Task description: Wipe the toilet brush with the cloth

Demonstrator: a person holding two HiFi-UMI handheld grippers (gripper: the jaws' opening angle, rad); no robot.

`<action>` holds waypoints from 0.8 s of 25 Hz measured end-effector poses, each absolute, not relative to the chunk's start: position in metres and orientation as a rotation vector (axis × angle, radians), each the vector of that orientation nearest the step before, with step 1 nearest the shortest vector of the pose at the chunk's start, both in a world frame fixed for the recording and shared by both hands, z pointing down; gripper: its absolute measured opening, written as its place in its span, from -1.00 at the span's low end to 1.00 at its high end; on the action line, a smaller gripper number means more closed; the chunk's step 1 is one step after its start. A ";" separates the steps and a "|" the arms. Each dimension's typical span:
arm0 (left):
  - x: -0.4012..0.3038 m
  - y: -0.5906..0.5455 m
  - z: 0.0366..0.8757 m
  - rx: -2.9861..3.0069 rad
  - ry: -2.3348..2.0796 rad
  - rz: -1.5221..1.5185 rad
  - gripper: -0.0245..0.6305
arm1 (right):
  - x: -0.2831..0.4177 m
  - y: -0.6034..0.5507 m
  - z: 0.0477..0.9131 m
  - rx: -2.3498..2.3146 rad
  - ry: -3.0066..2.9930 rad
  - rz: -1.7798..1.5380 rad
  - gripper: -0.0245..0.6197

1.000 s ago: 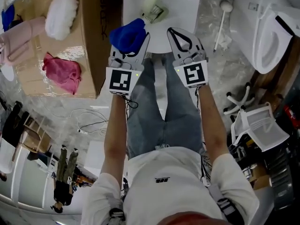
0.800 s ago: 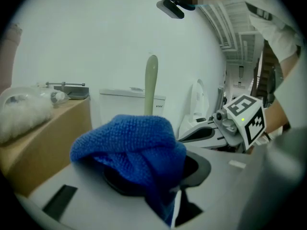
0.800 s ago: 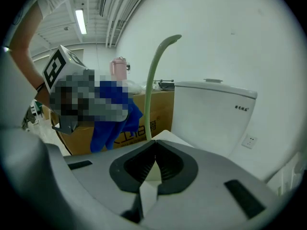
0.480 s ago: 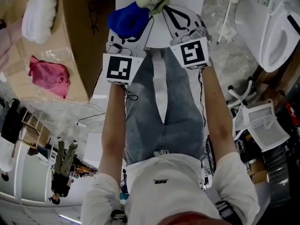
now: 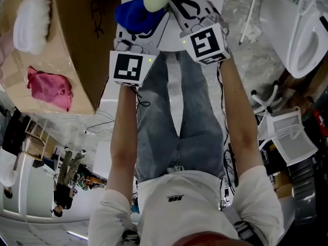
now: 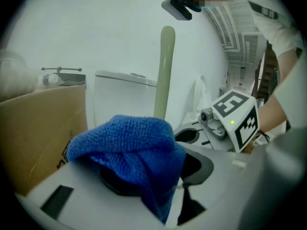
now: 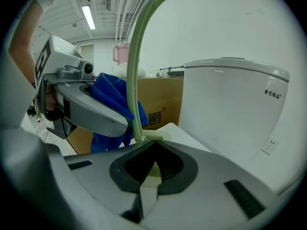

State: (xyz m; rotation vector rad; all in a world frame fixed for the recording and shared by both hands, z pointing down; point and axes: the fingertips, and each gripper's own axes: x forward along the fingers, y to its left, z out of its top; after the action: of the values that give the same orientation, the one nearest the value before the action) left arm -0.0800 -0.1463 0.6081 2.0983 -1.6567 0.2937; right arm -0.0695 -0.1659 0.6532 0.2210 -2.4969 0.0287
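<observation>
Right tool (image 7: 148, 169) clamped low on toilet brush (image 7: 134, 56), handle sticking up at 12 o'clock. Left tool (image 6: 144, 176) jaws just been opening, apart now, blue cloth (image 6: 122, 143) draped loose between, just beside handle at 9 o'clock. Wiping looks not started yet.

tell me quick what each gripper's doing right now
left gripper: open, jaws just been opening, blue cloth lying between them
right gripper: shut on toilet brush
</observation>
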 end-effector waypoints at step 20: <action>-0.082 -0.179 0.625 2.140 -1.646 0.308 -0.62 | -0.081 -0.162 0.667 0.106 -2.459 -0.048 -0.94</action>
State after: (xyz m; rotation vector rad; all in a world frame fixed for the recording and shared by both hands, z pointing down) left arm -0.0820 -0.1794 0.6252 2.1397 -1.6456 0.3084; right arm -0.0815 -0.1623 0.6671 0.1056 -2.4592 -0.0476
